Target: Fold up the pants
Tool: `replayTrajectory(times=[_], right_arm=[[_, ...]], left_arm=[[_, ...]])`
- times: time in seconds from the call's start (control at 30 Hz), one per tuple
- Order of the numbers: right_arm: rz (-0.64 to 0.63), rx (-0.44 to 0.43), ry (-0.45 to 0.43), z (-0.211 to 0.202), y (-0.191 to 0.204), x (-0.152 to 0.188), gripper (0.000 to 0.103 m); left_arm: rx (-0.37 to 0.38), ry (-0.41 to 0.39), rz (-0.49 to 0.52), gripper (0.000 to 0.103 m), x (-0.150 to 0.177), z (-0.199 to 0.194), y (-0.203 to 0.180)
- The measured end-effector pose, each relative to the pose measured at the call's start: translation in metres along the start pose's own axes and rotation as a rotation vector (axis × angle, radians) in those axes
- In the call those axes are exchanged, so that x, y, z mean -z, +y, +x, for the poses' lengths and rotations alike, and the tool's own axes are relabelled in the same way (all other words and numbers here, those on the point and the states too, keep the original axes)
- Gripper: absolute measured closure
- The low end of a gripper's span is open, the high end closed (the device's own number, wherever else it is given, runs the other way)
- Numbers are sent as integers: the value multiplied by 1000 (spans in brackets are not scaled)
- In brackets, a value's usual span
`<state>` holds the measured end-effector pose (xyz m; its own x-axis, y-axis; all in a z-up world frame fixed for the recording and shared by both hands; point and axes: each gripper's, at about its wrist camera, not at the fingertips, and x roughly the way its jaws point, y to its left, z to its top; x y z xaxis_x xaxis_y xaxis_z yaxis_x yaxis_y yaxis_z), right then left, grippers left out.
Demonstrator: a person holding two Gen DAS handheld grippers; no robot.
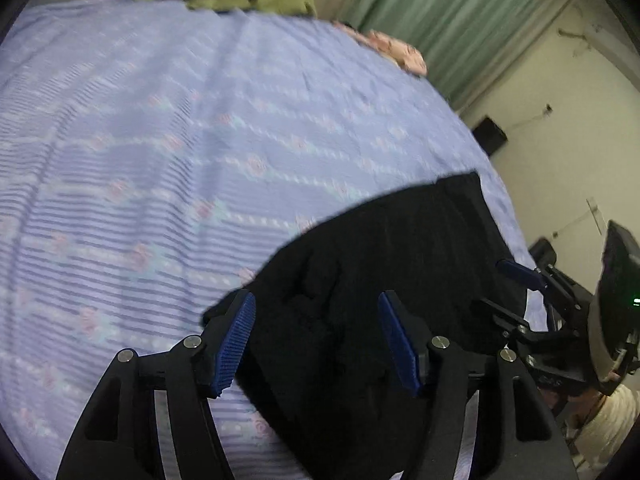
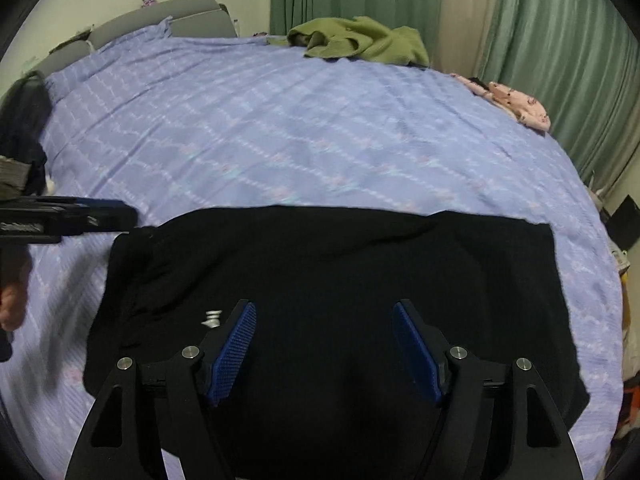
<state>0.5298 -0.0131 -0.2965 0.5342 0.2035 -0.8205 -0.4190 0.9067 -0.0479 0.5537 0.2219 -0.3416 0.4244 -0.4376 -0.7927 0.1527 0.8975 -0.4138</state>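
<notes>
Pants (image 2: 340, 280) lie flat, black, on near edge of bed (image 2: 280, 140). Left gripper (image 1: 316, 340) and right gripper (image 2: 324, 344) both spread apart above them, empty. Pinch matching corners, fold evenly.

A bed covered by a lilac sheet (image 2: 280, 128) with pale stripes and small pink motifs. At its far edge, near twelve o'clock, lies a crumpled olive-green garment (image 2: 360, 42). At two o'clock a pink patterned cloth (image 2: 516, 102) rests on the edge. Green curtains (image 2: 560, 60) hang behind; a grey headboard (image 2: 168, 20) shows at eleven o'clock.
</notes>
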Motion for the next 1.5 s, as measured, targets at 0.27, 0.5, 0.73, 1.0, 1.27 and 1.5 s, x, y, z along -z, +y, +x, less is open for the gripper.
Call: replayTrajectory(times=[0.27,0.5,0.73,1.0,1.27,1.5], right_arm=[[35,-17,43,-3,12,11,31],[70,11,-15,-20,6,5,31],[99,87,-44,-15,-17,-8,31],[235,108,-79,-54,-56,21,31],[297,182,-40,-112,-80,86,31],[414,242,90,-137,-125,161,31]], left_arm=[[-122,69,91,70,5,23,-5],[-153,-69,85,76,-17,-6,-9],[-324,39,134,58,-24,40,1],[-402,-144,271,29,6,-40,-57],[-342,-109,311,28,91,-53,-137],[-238,-118,738,29,125,-4,-263]])
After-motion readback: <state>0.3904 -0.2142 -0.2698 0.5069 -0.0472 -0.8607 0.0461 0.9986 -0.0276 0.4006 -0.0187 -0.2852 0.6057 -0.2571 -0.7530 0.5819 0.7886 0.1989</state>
